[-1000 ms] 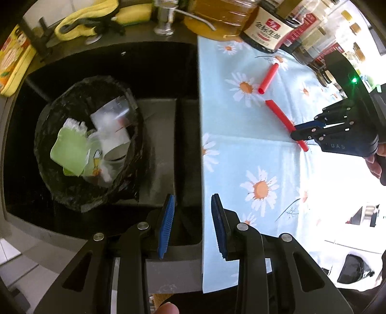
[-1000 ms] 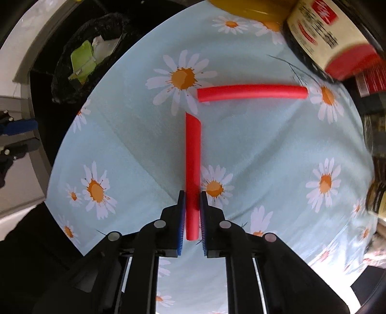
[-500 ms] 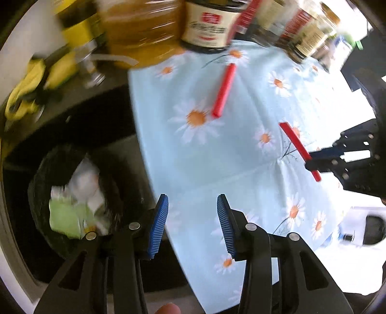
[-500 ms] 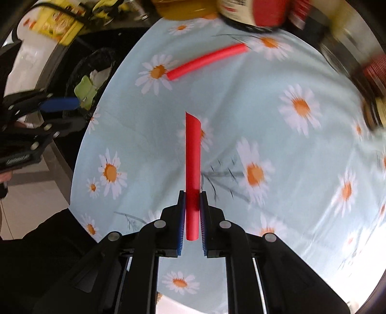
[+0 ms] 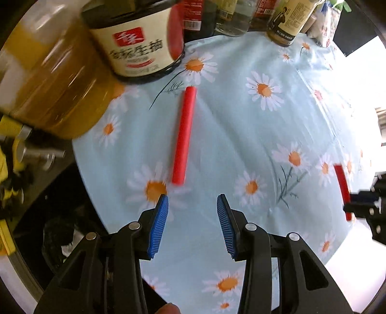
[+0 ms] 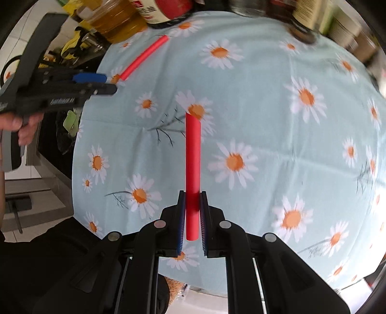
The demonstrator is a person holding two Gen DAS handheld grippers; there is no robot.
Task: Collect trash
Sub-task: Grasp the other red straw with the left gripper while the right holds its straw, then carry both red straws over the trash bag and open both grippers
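My right gripper (image 6: 192, 212) is shut on a red straw piece (image 6: 193, 164) and holds it above the daisy tablecloth (image 6: 265, 108); the held piece (image 5: 341, 188) also shows in the left wrist view at the far right. A second red straw piece (image 5: 184, 135) lies on the cloth just ahead of my left gripper (image 5: 192, 225), which is open and empty. This piece (image 6: 144, 56) also shows in the right wrist view, beside the left gripper's tip (image 6: 96, 82).
A soy sauce bottle (image 5: 135, 41), an oil jug (image 5: 55, 79) and several jars (image 5: 287, 21) stand at the cloth's far edge. The black trash bin (image 5: 60, 241) with litter sits below the cloth's left edge, mostly hidden.
My left gripper has swung from over the bin to the cloth, close behind the lying straw piece. My right gripper has lifted its straw piece and drawn back from the bottles.
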